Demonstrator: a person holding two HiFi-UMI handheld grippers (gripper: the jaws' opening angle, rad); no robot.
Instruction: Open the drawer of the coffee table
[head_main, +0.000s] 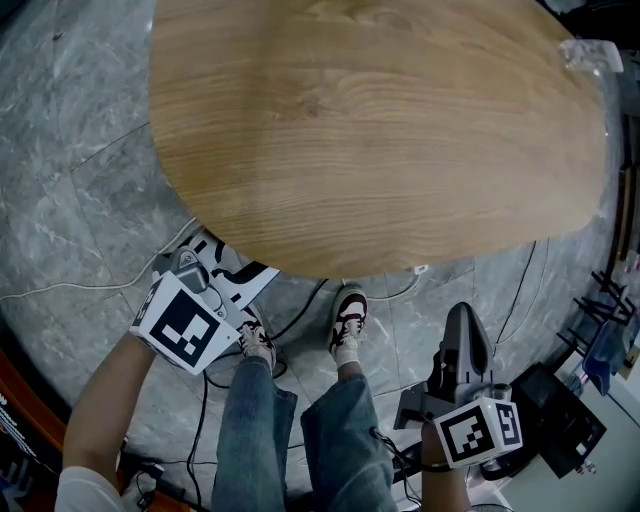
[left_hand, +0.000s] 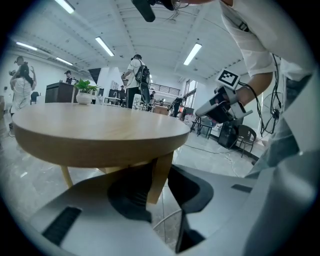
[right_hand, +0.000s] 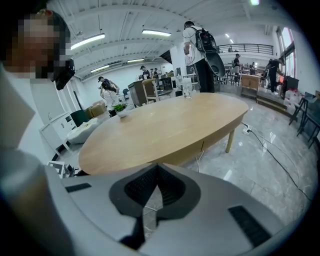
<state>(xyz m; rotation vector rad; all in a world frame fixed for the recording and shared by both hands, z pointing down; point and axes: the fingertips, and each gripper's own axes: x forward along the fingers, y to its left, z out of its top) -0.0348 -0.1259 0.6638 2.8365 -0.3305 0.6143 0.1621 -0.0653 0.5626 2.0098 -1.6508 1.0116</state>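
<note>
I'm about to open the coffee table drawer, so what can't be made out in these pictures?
1. Drawer: head view, covered by the tabletop; no handle shows in either gripper view.
2. Left gripper tips: head view, tucked under the table's edge.
3. Clear object at the tabletop's far corner: head view, too blurred and edge-cut to name.

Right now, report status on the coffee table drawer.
Left gripper slightly open, empty, at near edge of coffee table. Right gripper shut, empty, held back. No drawer showing pulled out. Only floor cables nearby.
</note>
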